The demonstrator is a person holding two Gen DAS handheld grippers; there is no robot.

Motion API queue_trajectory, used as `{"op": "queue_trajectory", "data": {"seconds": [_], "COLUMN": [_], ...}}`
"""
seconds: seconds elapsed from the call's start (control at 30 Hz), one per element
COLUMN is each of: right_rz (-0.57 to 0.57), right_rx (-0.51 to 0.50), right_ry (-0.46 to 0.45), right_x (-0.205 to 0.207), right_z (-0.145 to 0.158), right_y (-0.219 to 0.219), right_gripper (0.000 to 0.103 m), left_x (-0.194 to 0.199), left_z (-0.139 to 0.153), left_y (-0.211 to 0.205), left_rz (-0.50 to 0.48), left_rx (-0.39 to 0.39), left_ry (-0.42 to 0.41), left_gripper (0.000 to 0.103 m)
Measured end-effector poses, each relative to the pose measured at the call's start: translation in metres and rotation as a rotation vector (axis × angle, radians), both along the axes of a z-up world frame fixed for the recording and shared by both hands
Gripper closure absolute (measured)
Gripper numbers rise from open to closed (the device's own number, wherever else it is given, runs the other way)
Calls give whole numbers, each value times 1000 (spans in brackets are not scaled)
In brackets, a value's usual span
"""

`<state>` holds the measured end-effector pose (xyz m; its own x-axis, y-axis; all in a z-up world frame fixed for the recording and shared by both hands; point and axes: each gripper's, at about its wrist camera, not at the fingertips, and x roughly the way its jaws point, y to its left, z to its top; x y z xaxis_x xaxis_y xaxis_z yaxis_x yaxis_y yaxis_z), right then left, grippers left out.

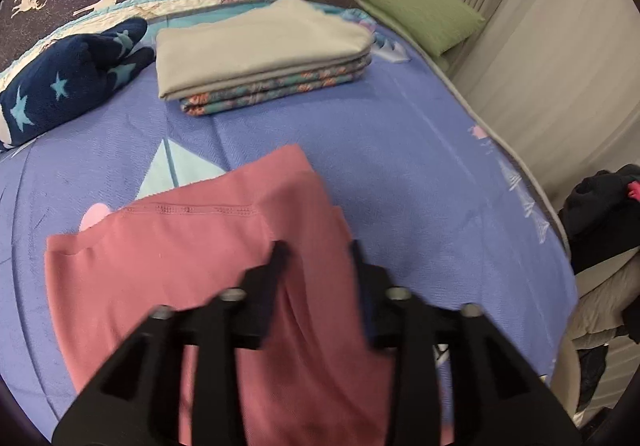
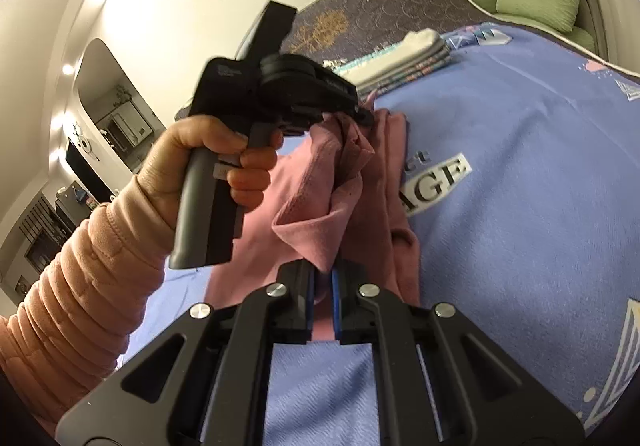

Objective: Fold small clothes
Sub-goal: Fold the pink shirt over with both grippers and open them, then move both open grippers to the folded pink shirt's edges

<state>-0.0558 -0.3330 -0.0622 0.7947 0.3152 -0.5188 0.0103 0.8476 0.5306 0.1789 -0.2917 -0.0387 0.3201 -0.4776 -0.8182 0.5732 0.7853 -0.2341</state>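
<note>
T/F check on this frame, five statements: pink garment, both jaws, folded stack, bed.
1. The right gripper has its jaws closed on the pink knit garment. True.
2. The left gripper is clamped shut on the garment. False: its jaws stand apart, with pink cloth below and between them.
3. A folded grey cloth lies on top of the folded floral cloths. True.
4. The navy star-patterned fleece sits on top of that stack. False: it lies beside it on the blue bedspread.
5. The pillows at the bed's edge are red. False: they are green.
</note>
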Motion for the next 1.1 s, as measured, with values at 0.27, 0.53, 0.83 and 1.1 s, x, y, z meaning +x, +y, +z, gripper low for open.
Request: {"op": "queue_trajectory", "data": {"seconds": [0.27, 0.53, 0.83, 1.1], "right_rz": [-52, 23, -70, 19], "right_rx": [-38, -173, -214, -266], "right_ry": [3, -4, 225, 28], "right_x": [-19, -12, -14, -16], "right_z": [0, 10, -17, 25], "right_y": [-15, -1, -21, 6], "right_gripper": [63, 77, 99, 97], "left_x": [-53, -128, -149, -169], "left_z": [40, 11, -40, -29], "left_y": [50, 131, 174, 174], "left_rz": [-53, -19, 84, 84], "left_rx": [-38, 67, 107, 89], "left_ry": [-205, -344, -283, -363], "left_gripper": [44, 32, 22, 45]}}
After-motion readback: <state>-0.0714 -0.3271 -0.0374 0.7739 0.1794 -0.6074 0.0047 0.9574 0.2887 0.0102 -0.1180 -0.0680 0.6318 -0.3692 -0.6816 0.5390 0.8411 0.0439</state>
